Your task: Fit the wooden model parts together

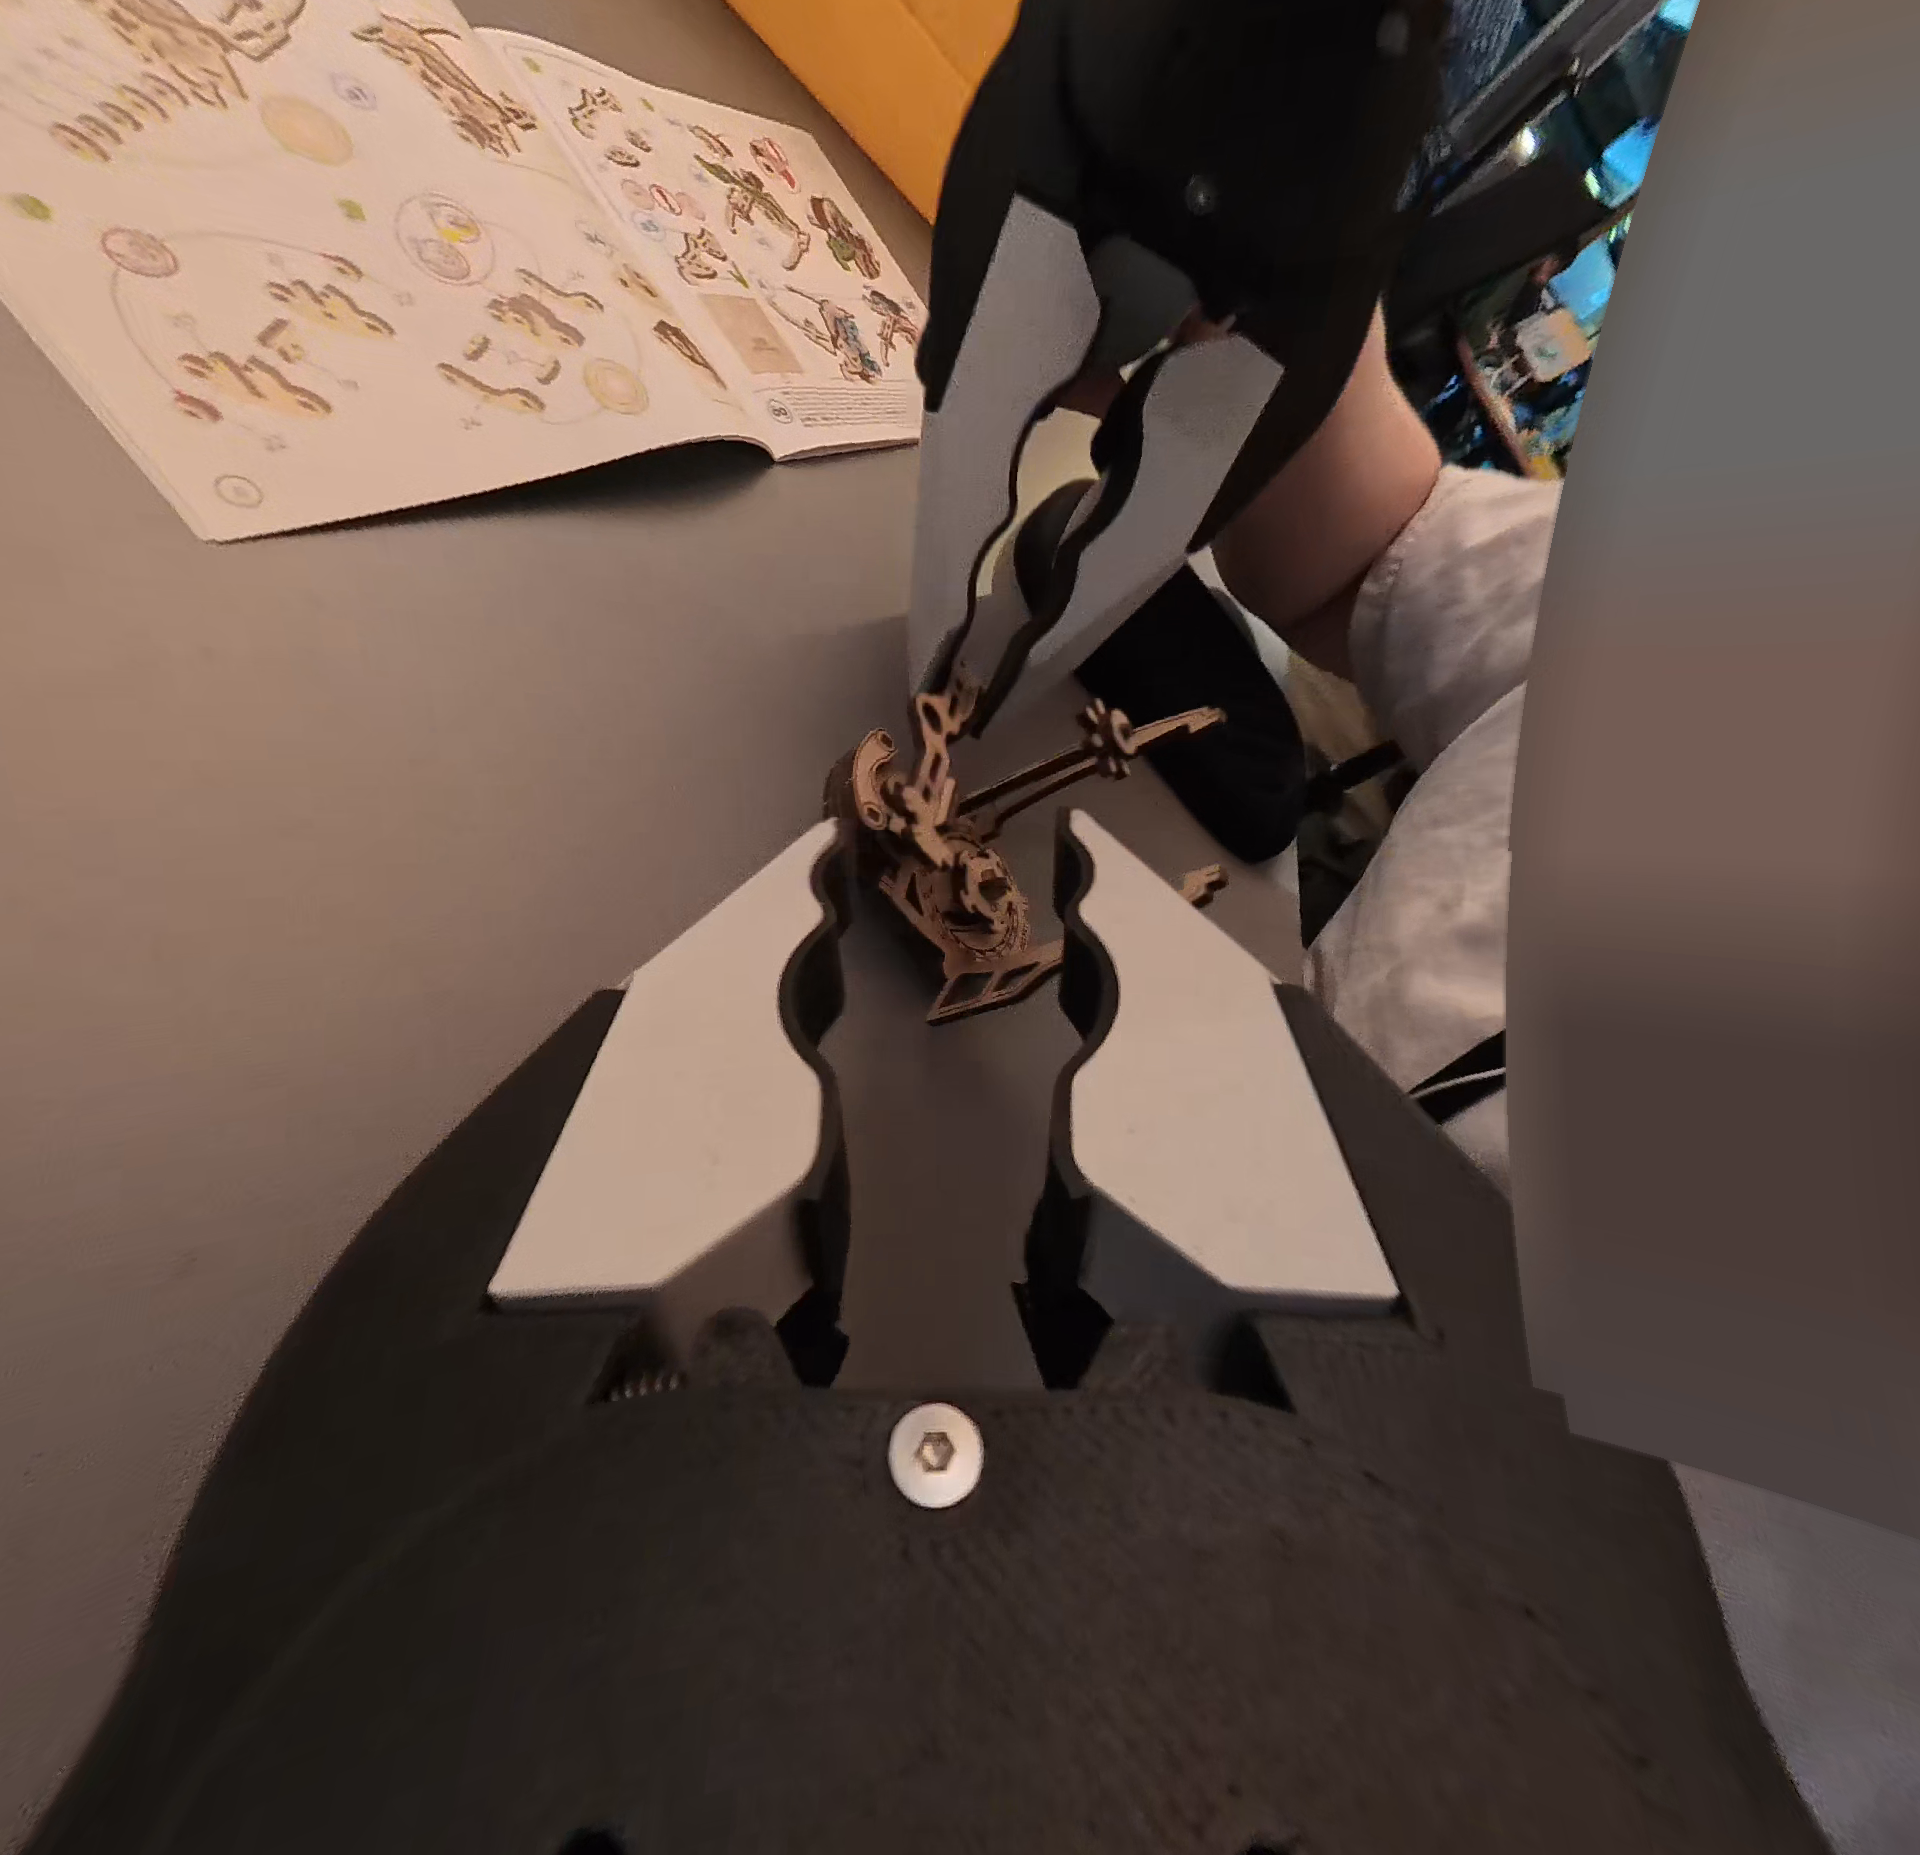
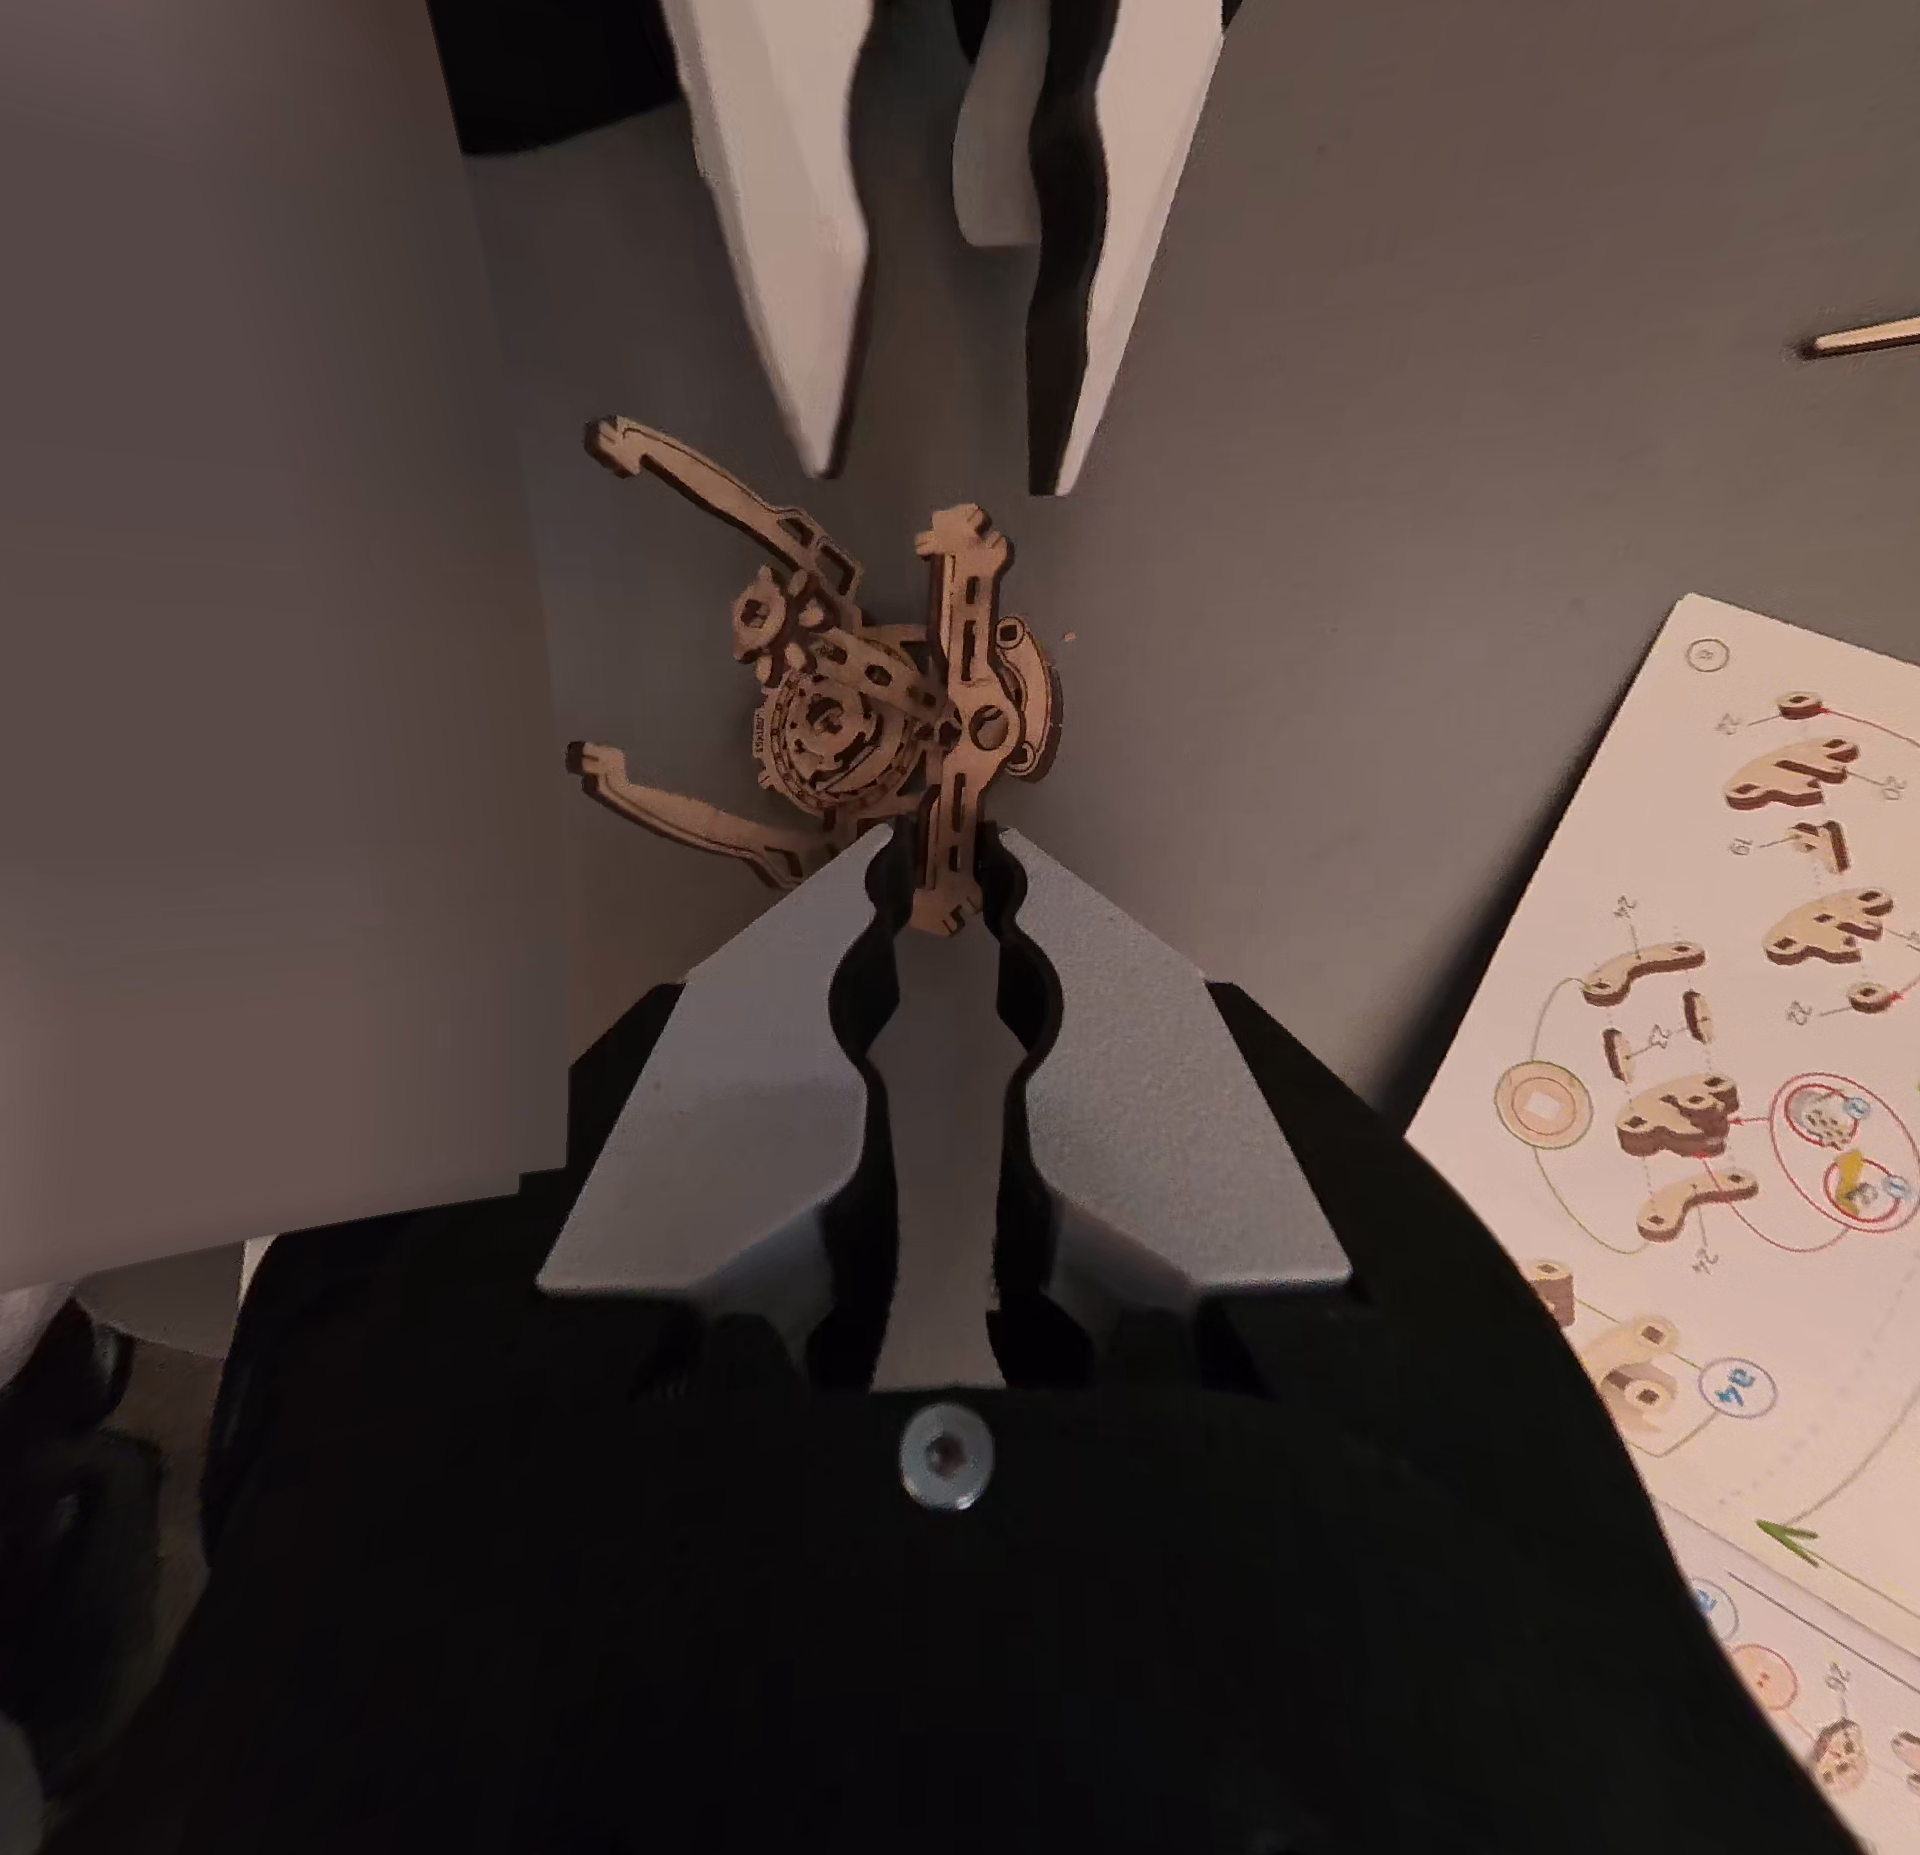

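Note:
A small wooden model (image 2: 831, 735) with gears and two curved arms stands on the grey table (image 2: 1351, 455). My right gripper (image 2: 940, 849) is shut on the lower end of the model's upright slotted strip (image 2: 971, 642). In the left wrist view the right gripper (image 1: 961, 704) comes down from above and pinches the top of the model (image 1: 956, 880). My left gripper (image 1: 956, 834) is open, its fingertips on either side of the model's near end without closing on it. In the right wrist view the left gripper (image 2: 940, 475) hangs open just beyond the model.
An open instruction booklet (image 1: 416, 247) lies at the far left, and shows at the right in the right wrist view (image 2: 1714, 1078). A yellow sheet (image 1: 862, 39) lies behind it. A loose wooden piece (image 1: 1205, 880) and a thin stick (image 2: 1870, 335) lie nearby. A person's sleeve (image 1: 1455, 600) is past the table edge. There is about 6 cm between the tips of the two grippers. It is some 15 cm from my left tips to the thin stick (image 2: 1870, 335).

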Motion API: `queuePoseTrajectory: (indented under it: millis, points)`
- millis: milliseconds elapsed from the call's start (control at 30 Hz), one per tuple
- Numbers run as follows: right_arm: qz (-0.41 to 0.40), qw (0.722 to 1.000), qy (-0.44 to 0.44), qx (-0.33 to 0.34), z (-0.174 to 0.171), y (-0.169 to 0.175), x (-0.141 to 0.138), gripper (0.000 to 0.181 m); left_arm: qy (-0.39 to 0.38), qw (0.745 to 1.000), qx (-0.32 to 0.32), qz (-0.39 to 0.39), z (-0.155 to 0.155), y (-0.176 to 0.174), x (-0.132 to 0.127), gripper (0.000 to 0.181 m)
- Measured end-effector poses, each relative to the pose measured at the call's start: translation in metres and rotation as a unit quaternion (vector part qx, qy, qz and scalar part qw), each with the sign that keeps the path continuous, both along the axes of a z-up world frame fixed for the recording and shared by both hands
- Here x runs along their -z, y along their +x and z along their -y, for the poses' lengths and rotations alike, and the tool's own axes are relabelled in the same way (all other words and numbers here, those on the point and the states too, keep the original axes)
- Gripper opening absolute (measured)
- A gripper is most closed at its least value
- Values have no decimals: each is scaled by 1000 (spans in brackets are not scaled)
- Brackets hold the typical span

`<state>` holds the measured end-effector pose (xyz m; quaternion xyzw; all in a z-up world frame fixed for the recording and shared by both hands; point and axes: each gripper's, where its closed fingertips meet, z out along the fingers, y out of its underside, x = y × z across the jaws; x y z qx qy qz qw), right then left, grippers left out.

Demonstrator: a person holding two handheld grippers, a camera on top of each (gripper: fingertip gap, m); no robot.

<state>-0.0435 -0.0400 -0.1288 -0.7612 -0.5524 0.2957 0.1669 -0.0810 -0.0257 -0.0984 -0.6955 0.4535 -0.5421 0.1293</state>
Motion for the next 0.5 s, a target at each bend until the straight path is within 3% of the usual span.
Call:
queuePoseTrajectory:
  millis: [100,300,400,500]
  points:
    - [1,1000,-3,-3,1,-3,2,11,-37,999,-5,-15,-2,-3,10,22]
    - [23,1000,-6,-18,4,-5,3,11,-125,992,2,-28,5,-2,19,21]
    - [38,999,-10,-25,4,-5,5,12,-81,996,-1,-34,2,-1,23,28]
    - [46,998,-21,-32,5,-6,7,12,-22,999,22,-45,6,-2,26,25]
